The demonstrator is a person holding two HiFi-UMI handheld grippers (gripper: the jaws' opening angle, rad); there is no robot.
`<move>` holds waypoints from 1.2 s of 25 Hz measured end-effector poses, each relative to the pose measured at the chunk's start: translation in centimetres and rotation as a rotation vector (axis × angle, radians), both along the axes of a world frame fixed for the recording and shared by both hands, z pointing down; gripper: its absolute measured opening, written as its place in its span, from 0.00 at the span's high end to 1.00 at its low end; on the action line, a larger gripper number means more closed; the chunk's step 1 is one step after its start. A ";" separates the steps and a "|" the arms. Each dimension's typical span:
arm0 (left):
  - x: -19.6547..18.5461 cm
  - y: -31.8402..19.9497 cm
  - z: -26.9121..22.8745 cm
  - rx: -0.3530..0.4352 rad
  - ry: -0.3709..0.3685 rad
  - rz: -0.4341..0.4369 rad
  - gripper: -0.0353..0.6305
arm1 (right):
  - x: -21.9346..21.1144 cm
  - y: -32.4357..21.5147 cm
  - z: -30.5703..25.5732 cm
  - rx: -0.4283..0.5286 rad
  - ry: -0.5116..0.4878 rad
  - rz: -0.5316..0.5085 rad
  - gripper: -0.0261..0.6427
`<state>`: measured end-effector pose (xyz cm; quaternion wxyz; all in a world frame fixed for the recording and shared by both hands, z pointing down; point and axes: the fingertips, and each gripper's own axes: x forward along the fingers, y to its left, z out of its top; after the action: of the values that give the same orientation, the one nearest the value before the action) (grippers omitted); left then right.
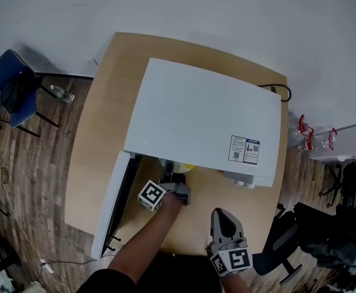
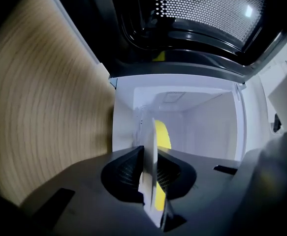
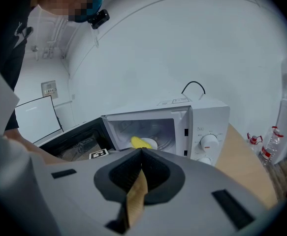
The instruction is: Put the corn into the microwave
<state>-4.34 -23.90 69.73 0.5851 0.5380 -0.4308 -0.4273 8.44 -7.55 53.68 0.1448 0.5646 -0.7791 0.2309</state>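
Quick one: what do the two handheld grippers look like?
The left gripper and right gripper match: light grey moulded bodies, black ribbed pads in a V-shaped recess. Each carries a white cube with black square markers. No cables visible. The person's sleeve is black.

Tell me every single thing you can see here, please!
microwave: one, white, on the table, door open
table: one, light wood, under the microwave
plate: one, white, inside the microwave
corn: one, yellow, on the plate
cable: one, black, behind the microwave
chair: one, blue, on the floor at the far left
bottles: a few, clear with red caps, at the right; exact count unclear
left gripper: one, grey, fingers shut on the plate's rim
right gripper: one, grey, fingers shut and empty, over the table in front of the microwave
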 end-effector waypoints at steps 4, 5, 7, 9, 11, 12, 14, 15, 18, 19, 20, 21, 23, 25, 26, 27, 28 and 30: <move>0.1 0.2 -0.3 0.006 0.018 -0.009 0.91 | -0.1 0.2 -0.2 0.006 0.001 0.007 0.87; 0.0 0.3 -0.3 0.008 0.023 -0.011 0.90 | -0.2 0.2 -0.1 0.006 0.000 0.006 0.87; -0.1 0.3 -0.3 0.018 0.022 -0.010 0.90 | -0.3 0.3 -0.1 0.003 -0.001 0.001 0.87; -0.2 0.5 -0.4 0.029 0.012 -0.002 0.86 | -0.4 0.4 -0.1 0.004 0.000 -0.004 0.87; -0.2 0.5 -0.6 0.032 0.012 0.007 0.82 | -0.5 0.6 -0.3 0.008 -0.002 -0.006 0.87; -0.1 0.6 -0.7 0.033 0.011 0.012 0.81 | -0.5 0.6 -0.4 0.010 -0.003 -0.006 0.87; -0.1 0.7 -0.9 0.039 -0.002 0.026 0.79 | -0.7 0.7 -0.5 0.012 -0.006 -0.007 0.87; -0.2 0.7 -1.0 0.043 -0.009 0.031 0.76 | -0.8 0.7 -0.6 0.013 -0.007 -0.008 0.87; -0.5 0.9 -1.1 0.043 -0.002 0.028 0.71 | -1.2 0.8 -0.8 0.022 -0.012 -0.011 0.87; -0.6 1.0 -1.0 0.039 0.001 0.026 0.71 | -1.4 0.9 -0.8 0.023 -0.014 -0.013 0.87; -0.7 1.1 -1.0 0.033 -0.001 0.028 0.70 | -1.6 0.9 -0.8 0.023 -0.015 -0.014 0.87; -0.8 1.2 -0.9 0.028 -0.008 0.032 0.69 | -1.7 1.0 -0.8 0.024 -0.016 -0.016 0.87; -0.9 1.6 -0.6 0.017 -0.036 0.051 0.69 | -1.9 1.2 -0.8 0.024 -0.017 -0.019 0.87; -1.2 2.3 -0.2 -0.019 -0.102 0.080 0.69 | -2.1 1.3 -0.8 0.025 -0.018 -0.021 0.87; -1.4 2.8 0.0 -0.041 -0.135 0.092 0.69 | -2.1 1.3 -0.8 0.025 -0.018 -0.022 0.87; -1.7 3.2 0.0 -0.058 -0.158 0.099 0.69 | -2.2 1.4 -0.8 0.025 -0.019 -0.022 0.87; -1.9 3.6 -0.1 -0.070 -0.173 0.104 0.69 | -2.3 1.4 -0.9 0.027 -0.019 -0.022 0.87; -2.1 4.4 -0.5 -0.092 -0.204 0.121 0.69 | -2.3 1.5 -1.0 0.032 -0.020 -0.020 0.87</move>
<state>-6.40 -19.47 69.20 0.5871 0.5763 -0.4740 -0.3138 6.11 -6.09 52.71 0.1303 0.5565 -0.7897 0.2228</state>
